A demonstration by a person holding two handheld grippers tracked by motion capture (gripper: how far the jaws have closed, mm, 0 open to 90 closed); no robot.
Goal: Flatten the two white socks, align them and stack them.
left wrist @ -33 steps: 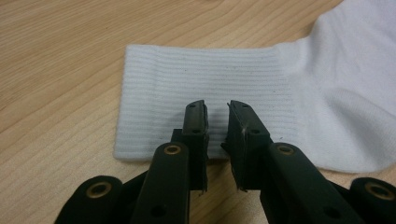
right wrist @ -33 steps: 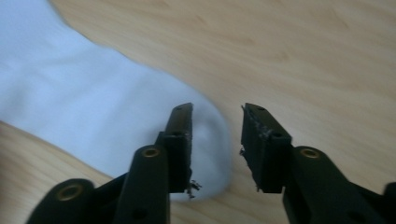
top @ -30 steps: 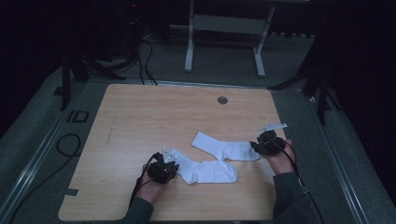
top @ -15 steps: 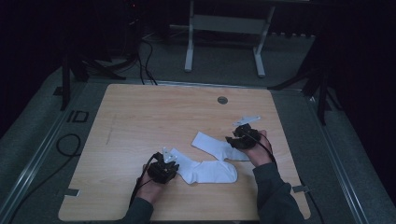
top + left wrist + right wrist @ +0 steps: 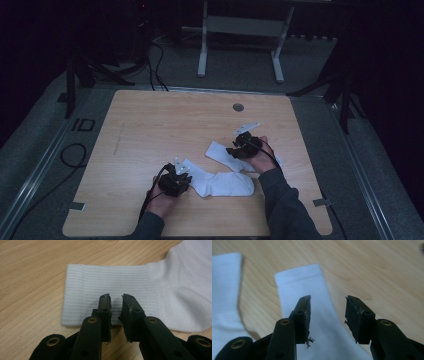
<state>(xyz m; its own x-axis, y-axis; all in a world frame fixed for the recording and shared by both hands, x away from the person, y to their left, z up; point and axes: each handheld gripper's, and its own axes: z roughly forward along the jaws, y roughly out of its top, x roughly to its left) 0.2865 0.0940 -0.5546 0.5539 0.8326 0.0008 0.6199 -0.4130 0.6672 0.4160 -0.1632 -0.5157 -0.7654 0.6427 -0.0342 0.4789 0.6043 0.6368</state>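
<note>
Two white socks lie on the wooden table [image 5: 165,125]. The near sock [image 5: 222,184] has its ribbed cuff [image 5: 105,282] pointing at my left gripper [image 5: 185,172]. That gripper's jaws [image 5: 116,296] hover low over the cuff with a narrow gap, and no cloth is pinched between them. The far sock [image 5: 217,151] lies flat under my right gripper [image 5: 234,150]. Its jaws [image 5: 329,298] stand open above that sock [image 5: 304,282] and have just been opening, with nothing gripped. The near sock [image 5: 224,290] shows at the left of the right gripper view.
A round grommet hole [image 5: 238,107] sits near the table's far edge. A white metal stand [image 5: 240,30] and cables [image 5: 155,55] are on the floor beyond. Dark tripod legs [image 5: 345,105] flank the table, and tape marks [image 5: 75,206] sit at its front corners.
My right gripper has moved left along the far sock, from its right end toward its middle. The left gripper and the near sock have stayed put.
</note>
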